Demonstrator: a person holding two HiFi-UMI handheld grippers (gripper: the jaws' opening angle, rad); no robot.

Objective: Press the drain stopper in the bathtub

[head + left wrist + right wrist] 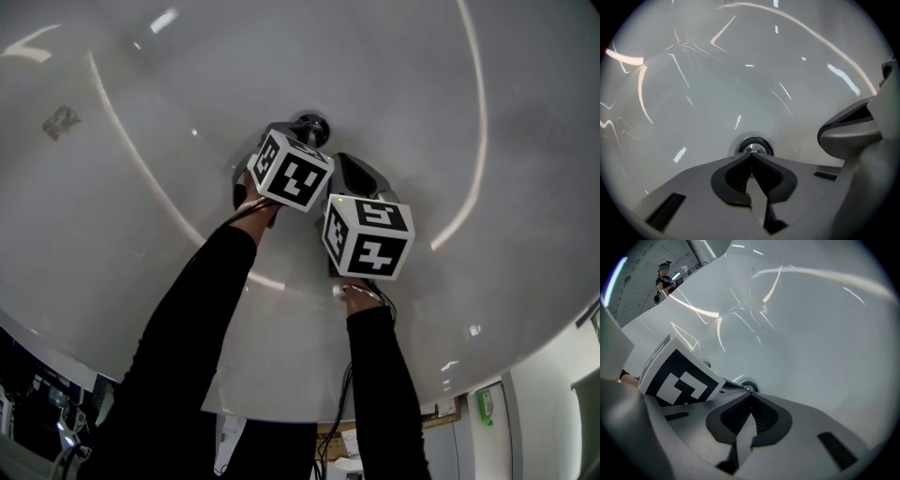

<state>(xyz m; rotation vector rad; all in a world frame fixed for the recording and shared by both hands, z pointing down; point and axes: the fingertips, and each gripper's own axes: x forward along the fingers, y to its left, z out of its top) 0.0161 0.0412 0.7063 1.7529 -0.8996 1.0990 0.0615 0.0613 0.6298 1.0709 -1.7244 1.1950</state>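
White bathtub [441, 103] fills every view, with its glossy floor curving round. The left tongs [751, 157] are clenched with nothing between them. Their tips sit right at the near edge of the drain stopper [753, 149], and we can't tell if they touch it. The right tongs [749, 395] are also clenched and empty, just beside the left ones and lower right of them in the head view, aimed at the same drain. The stopper is a small round chrome cap set in the tub floor, upper centre of the head view and low centre of both gripper views.

Our read of the step: press the cap down with the left tips. To do it well, we'd use the clenched tips as one blunt point, land on the cap's middle rather than its rim, and push straight in so they don't skid off the shiny metal. The right tongs are best held clear.

The cap faces up out of the floor. It's round, so it has no long axis across. We judge its only axis runs square to the tub floor, and that's the push line.
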